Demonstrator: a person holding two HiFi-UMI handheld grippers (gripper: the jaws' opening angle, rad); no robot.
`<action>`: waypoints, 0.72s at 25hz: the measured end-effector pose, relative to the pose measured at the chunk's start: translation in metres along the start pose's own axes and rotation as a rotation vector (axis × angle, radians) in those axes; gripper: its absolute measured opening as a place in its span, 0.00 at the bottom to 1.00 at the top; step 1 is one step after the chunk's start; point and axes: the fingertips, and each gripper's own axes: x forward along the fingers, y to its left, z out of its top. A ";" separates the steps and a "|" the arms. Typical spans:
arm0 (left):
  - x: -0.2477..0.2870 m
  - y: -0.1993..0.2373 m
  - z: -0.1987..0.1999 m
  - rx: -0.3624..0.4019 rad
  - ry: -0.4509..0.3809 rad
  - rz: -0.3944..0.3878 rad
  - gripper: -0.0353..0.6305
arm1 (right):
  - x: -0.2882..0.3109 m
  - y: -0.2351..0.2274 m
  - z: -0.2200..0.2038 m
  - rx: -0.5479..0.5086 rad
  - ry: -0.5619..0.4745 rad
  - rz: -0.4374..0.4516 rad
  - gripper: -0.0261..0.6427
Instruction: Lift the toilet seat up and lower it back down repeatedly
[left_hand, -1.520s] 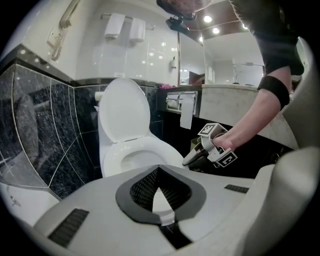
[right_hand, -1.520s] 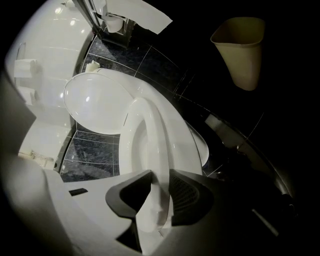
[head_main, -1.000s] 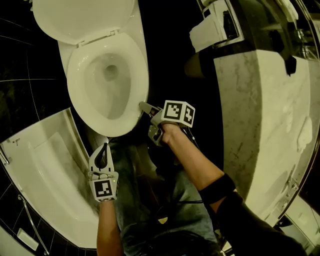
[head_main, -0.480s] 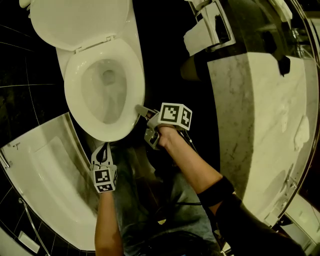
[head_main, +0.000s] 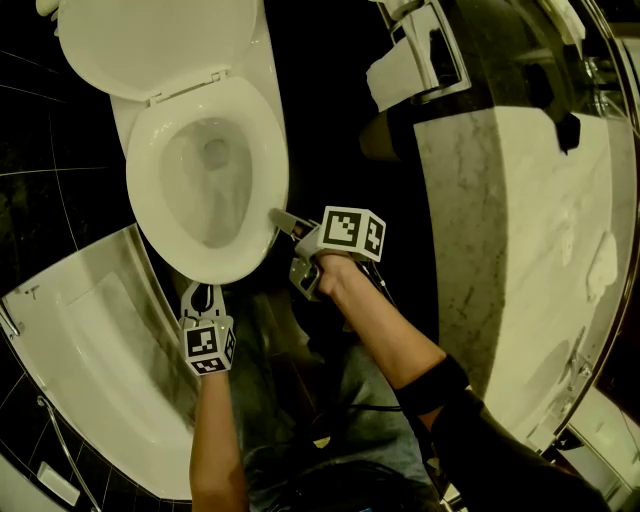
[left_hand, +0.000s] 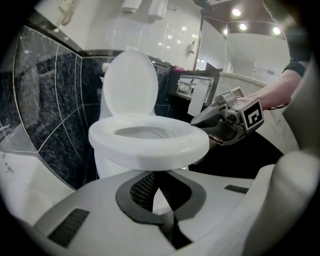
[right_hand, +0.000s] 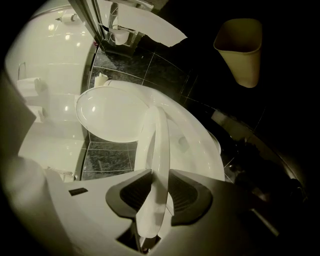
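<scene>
A white toilet has its lid (head_main: 160, 35) raised, and its seat (head_main: 268, 150) lies low and about level over the bowl. My right gripper (head_main: 280, 217) is shut on the seat's right-hand rim. In the right gripper view the thin seat edge (right_hand: 156, 135) runs between the two dark pads (right_hand: 187, 197). My left gripper (head_main: 202, 291) hangs just in front of and below the bowl's front, apart from it. Its fingertips meet with nothing between them. In the left gripper view the seat (left_hand: 150, 142) lies ahead of that gripper (left_hand: 156, 174), with the right gripper (left_hand: 200, 120) at the seat's side.
A white bathtub (head_main: 90, 340) curves along the lower left. A marble counter (head_main: 520, 250) fills the right side, with a paper holder (head_main: 420, 60) at its far end. A pale waste bin (right_hand: 240, 50) stands on the dark floor. Dark tiled walls surround the toilet.
My left gripper has sunk lower in front of the bowl. The right gripper has kept its hold on the seat rim without moving.
</scene>
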 end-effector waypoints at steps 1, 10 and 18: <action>-0.001 0.000 0.001 -0.002 0.001 -0.001 0.03 | -0.001 0.001 0.000 -0.004 -0.001 0.001 0.22; -0.021 -0.002 0.039 -0.020 -0.044 -0.018 0.03 | -0.016 0.034 0.006 -0.129 0.001 -0.004 0.27; -0.042 0.014 0.136 -0.019 -0.124 -0.013 0.03 | -0.067 0.116 0.036 -0.357 -0.110 -0.047 0.21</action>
